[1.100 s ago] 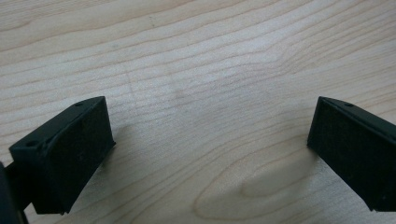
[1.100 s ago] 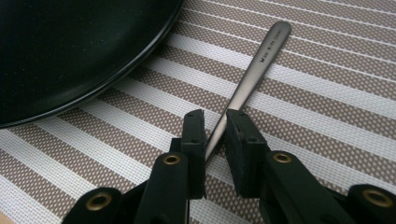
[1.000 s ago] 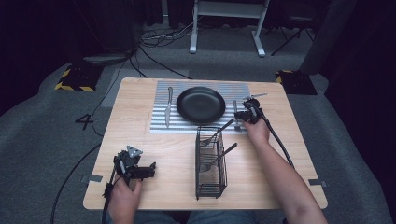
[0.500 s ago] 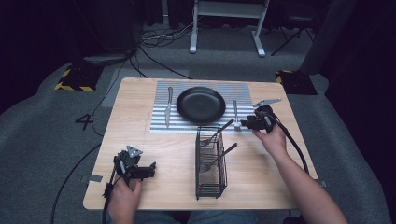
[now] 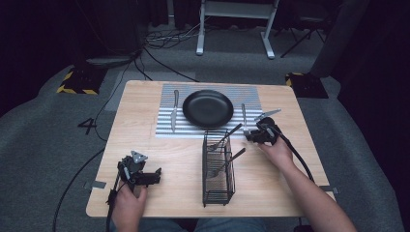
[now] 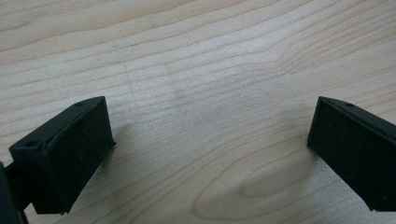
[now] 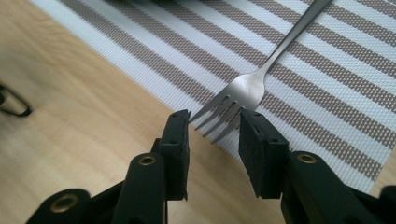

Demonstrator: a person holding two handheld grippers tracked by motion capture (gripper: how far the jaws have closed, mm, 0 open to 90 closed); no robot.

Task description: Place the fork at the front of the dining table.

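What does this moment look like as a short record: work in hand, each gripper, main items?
work: setting cutlery beside the plate
right gripper: jaws part open, just closing, astride the fork tines on the striped mat, not pressing
left gripper: open over bare table
knife: on the mat, left of plate
wire rack: holds utensils

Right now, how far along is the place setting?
Done: knife lies left of the plate on the striped mat, fork lies on the mat right of it. In hand: right tool is open, its jaws either side of the fork tines. Left: two utensils in the wire caddy. Left tool idles open.
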